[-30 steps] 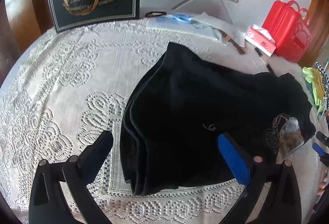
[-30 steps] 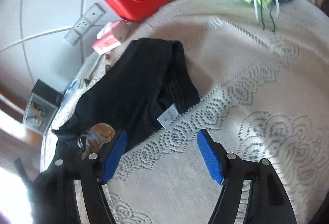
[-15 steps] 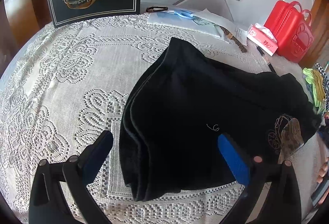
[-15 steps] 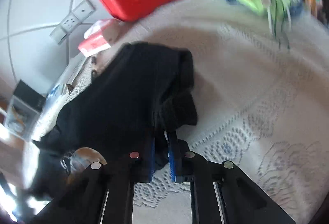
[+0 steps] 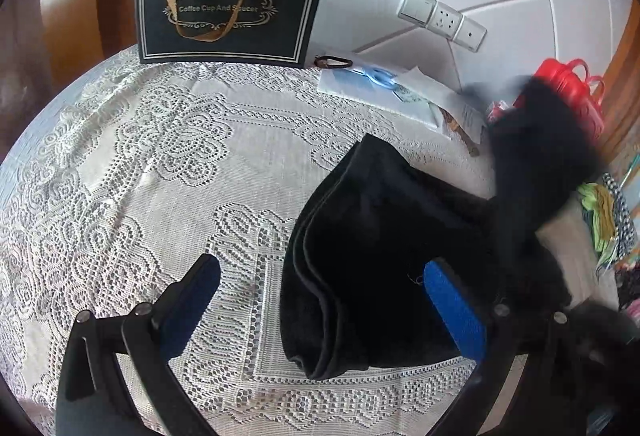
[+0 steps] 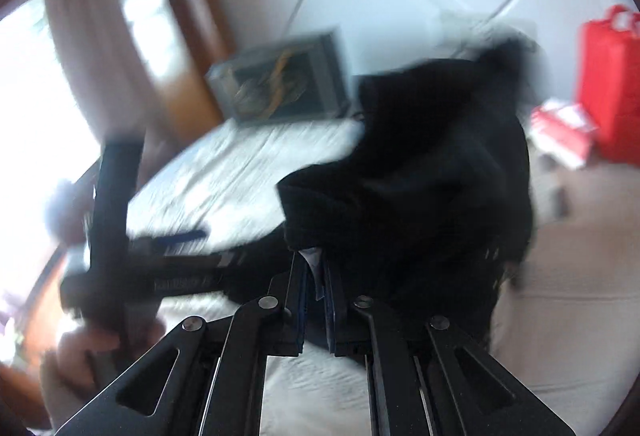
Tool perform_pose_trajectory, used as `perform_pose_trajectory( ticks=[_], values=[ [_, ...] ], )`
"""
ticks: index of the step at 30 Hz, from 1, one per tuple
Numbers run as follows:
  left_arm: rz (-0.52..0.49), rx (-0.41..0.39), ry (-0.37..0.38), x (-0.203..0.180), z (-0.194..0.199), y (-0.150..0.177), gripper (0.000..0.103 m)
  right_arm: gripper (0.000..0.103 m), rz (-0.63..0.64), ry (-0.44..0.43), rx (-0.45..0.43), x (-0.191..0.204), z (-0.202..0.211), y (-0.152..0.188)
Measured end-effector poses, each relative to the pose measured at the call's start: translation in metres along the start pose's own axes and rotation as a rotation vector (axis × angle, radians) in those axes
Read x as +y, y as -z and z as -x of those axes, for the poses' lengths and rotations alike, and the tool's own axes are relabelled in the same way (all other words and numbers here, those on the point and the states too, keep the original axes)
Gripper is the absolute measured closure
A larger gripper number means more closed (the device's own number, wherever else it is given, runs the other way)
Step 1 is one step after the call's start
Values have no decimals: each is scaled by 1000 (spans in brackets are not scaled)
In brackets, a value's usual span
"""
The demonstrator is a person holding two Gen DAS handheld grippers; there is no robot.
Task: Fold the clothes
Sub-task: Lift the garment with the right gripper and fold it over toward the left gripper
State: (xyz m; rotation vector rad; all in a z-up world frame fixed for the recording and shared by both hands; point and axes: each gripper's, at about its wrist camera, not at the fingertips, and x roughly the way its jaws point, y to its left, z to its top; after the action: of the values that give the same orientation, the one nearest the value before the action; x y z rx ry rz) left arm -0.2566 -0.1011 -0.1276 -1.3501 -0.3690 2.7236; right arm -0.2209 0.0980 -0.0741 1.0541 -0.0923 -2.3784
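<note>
A black garment [image 5: 372, 256] lies partly folded on the white lace tablecloth [image 5: 160, 171]; its right end [image 5: 536, 155] is lifted in the air and blurred. My left gripper [image 5: 320, 300] stands open just above the garment's near folded edge, with its right pad over the cloth. In the right wrist view my right gripper [image 6: 316, 276] is shut on the black garment [image 6: 420, 171] at the edge with a white label, and the cloth hangs up in front of it. The left gripper [image 6: 116, 236] and the hand holding it show blurred at the left.
A black gift bag [image 5: 228, 7] stands at the table's far edge by the tiled wall. Papers and a blue item [image 5: 376, 79] lie beside it. A red case [image 5: 576, 95] and a pile of bright clothes [image 5: 604, 220] sit at the right.
My right gripper closed on the garment's labelled edge, then lifted it and swung it leftward over the garment, rolling as it went. My left gripper stayed open and drew back a little.
</note>
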Motion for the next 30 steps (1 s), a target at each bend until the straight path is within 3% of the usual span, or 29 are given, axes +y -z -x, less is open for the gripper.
perform_pose_trajectory(
  ticks=[2,4,8,10,12,14,17,18,20,22,24,27,29,30],
  values=[
    [15,4,8,1,-1,1,0,87,-4,-17,63,-1,-14,9],
    [20,10,10,-1,-4,2,0,82,-48,-28,50,-16,-7,17],
    [-5,24,24,-20,-10,6,0,76,-169,13,-132,-70,46,33],
    [-23,39,41,-31,-13,11,0,66,-234,97,-176,-101,62,45],
    [-35,83,67,-43,-21,14,0,66,-252,162,-92,-122,56,48],
    [-43,114,72,-55,-30,19,0,65,-235,172,-18,-125,47,50],
    [-58,136,121,-68,-43,25,0,51,-160,165,59,-117,34,50],
    [-88,129,114,-74,-45,28,5,50,-129,174,69,-110,27,51],
    [-170,102,67,-88,-49,34,30,50,-78,210,86,-100,14,53],
    [-176,77,58,-93,-48,34,69,54,-17,281,121,-94,-3,60],
    [-181,76,65,-97,-48,33,71,67,19,371,136,-93,-12,66],
    [-239,38,-12,-105,-42,31,71,67,-2,338,110,-103,-8,62],
    [-195,61,46,-101,-40,28,61,67,-27,309,97,-110,-5,63],
    [-181,81,77,-99,-43,28,44,67,-41,295,91,-113,-4,64]
  ],
)
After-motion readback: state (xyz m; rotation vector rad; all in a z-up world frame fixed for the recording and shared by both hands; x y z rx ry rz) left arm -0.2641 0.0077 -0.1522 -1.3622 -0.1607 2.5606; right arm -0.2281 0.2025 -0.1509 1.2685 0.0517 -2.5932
